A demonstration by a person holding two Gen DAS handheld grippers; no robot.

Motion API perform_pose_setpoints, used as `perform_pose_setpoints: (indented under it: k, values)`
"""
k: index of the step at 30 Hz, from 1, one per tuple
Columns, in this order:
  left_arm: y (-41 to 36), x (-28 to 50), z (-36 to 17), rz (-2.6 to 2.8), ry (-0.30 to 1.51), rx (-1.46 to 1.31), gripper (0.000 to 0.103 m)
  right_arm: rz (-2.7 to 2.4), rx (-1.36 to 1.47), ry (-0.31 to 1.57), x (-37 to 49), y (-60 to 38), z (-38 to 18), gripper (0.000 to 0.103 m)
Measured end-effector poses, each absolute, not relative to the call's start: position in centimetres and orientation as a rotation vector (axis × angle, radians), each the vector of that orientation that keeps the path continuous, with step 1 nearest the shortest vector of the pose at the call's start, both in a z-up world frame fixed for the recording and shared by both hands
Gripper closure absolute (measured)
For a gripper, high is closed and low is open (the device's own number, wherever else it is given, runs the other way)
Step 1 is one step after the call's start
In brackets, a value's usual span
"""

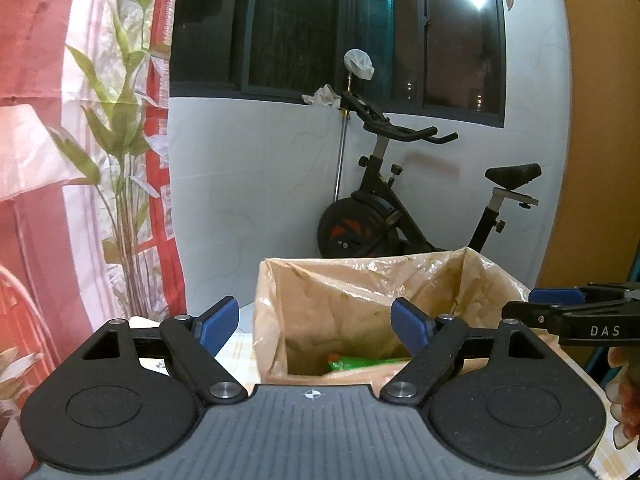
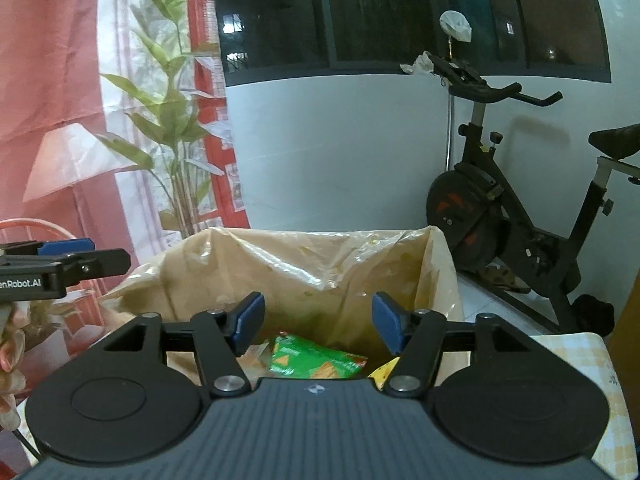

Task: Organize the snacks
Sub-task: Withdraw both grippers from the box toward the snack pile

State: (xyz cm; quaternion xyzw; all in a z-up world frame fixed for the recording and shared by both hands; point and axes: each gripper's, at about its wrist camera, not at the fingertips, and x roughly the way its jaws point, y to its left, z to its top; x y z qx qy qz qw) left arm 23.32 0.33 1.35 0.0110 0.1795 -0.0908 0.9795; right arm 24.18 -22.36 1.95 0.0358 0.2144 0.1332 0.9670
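Green snack packet lies at the bottom of the lined cardboard box, with a yellow packet just to its right and a pale wrapper to its left; no further snacks can be made out outside the box in either view.

Right gripper: jaws open, nothing between the blue pads. It is held above the near rim of the box, angled down, and the green packet sits directly below and slightly beyond the gap between its jaws. The packet's long axis appears to run left to right, roughly across the line of approach, tilted a little down at the right end.

Left gripper: jaws open wide, empty. From this wrist view the box opening lies ahead and somewhat right of centre, and only a sliver of the green packet shows over the near wall.

Finding: the right hand is the nearer and better lined up with the box contents; the left stands off to the left side. Both tools being empty over a box already holding packets, I judge a deposit complete and the next item yet to be fetched. The tabletop shows at the right as a chequered cloth, box standing on it.
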Motion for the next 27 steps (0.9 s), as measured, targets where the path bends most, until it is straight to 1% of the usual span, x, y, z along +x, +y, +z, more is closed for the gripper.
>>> perform_pose_setpoints:
  k: [9,10,11,13,27]
  values:
    - [1.4,17.8,1.3,-0.182,0.368,0.036,0.018,0.305,0.107,0.415,19.7,-21.6,1.2,0.04]
    - [1.4,17.1,1.0,-0.18,0.366,0.045,0.018,0.308,0.112,0.414,19.2,-21.5,1.1,0.038]
    - [1.4,16.5,0.7,-0.176,0.364,0.055,0.018,0.311,0.116,0.412,18.7,-21.5,1.0,0.031]
    - [1.5,15.4,0.1,-0.168,0.364,0.069,0.018,0.305,0.123,0.404,17.6,-21.4,0.7,0.026]
    - [2.5,12.1,-5.2,-0.128,0.468,-0.015,0.018,0.296,0.088,0.455,12.1,-20.8,-4.1,0.024]
